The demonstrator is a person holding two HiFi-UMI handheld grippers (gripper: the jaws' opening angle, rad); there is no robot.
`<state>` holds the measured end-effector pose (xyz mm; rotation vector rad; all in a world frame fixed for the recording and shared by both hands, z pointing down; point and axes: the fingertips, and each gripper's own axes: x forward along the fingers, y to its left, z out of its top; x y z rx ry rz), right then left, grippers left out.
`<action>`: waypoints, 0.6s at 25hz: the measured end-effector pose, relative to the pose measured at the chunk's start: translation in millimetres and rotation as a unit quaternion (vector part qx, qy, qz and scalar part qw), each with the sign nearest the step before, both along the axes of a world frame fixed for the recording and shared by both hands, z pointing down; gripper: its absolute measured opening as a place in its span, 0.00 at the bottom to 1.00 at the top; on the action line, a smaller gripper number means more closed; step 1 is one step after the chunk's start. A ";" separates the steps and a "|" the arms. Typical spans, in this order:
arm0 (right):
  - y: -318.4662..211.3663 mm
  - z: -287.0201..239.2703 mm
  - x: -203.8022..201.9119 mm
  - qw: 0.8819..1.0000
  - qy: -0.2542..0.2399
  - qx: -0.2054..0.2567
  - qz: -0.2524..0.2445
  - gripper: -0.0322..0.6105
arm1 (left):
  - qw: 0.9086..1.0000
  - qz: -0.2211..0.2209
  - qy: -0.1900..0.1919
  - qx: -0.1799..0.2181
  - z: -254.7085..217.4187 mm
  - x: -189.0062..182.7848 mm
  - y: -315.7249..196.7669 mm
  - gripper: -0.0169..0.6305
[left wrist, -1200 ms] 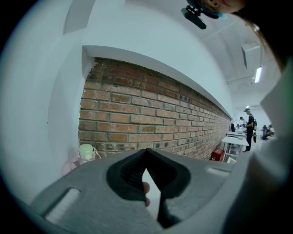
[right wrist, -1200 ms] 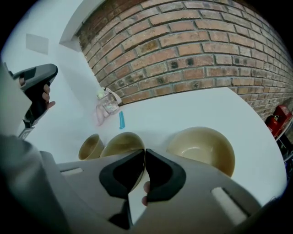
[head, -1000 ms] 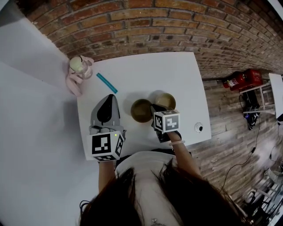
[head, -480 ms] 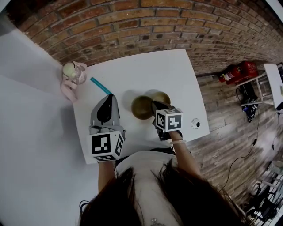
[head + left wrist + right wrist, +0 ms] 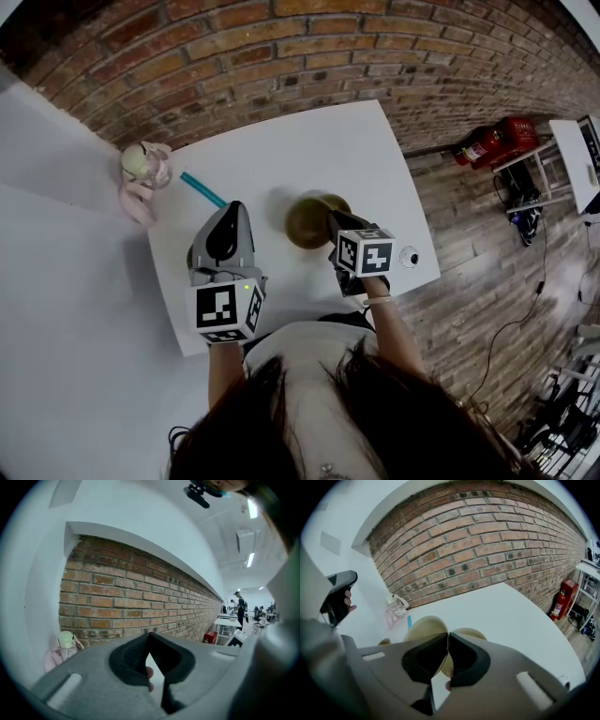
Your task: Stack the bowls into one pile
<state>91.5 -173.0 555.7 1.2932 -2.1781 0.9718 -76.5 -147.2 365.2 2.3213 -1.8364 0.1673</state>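
A tan bowl (image 5: pixel 305 223) with a dark inside hangs tilted over the middle of the white table (image 5: pixel 281 150). My right gripper (image 5: pixel 331 219) is shut on its near rim. In the right gripper view this held bowl (image 5: pixel 424 626) fills the space behind the right gripper (image 5: pixel 448 637). A second tan bowl (image 5: pixel 340 202) sits on the table just right of it, partly covered by the first; the right gripper view shows that second bowl (image 5: pixel 468 632) behind the right jaw. My left gripper (image 5: pixel 228 208) hovers left of the bowls, shut on nothing. In its own view the left gripper (image 5: pixel 149 635) points at the brick wall.
A pink bottle (image 5: pixel 141 169) with a pale green lid stands at the table's far left corner, a teal stick (image 5: pixel 202 189) beside it. A small round black-and-white object (image 5: pixel 409 256) lies near the right front corner. A red fire extinguisher (image 5: pixel 492 141) lies on the floor to the right.
The right gripper has carried the left bowl rightward until it overlaps the other bowl. The left gripper has stayed where it was.
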 end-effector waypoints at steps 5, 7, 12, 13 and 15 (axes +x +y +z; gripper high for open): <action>-3.0 -0.6 14.4 1.000 0.001 0.003 0.020 0.09 | 1.000 0.009 0.001 0.000 1.0 7.2 -2.1 0.03; -3.7 -0.9 19.1 1.000 0.001 0.003 0.026 0.09 | 1.000 0.011 0.000 -0.001 1.5 9.1 -2.9 0.03; -4.3 1.0 31.9 0.999 0.005 0.002 0.040 0.09 | 1.000 0.019 0.000 -0.004 3.4 16.7 -5.8 0.03; -4.3 1.6 34.6 0.999 0.006 0.001 0.043 0.09 | 1.000 0.021 0.000 -0.005 3.9 18.5 -6.5 0.03; -4.2 3.2 39.5 0.999 0.009 0.000 0.049 0.09 | 1.000 0.024 0.000 -0.005 4.7 21.6 -7.6 0.03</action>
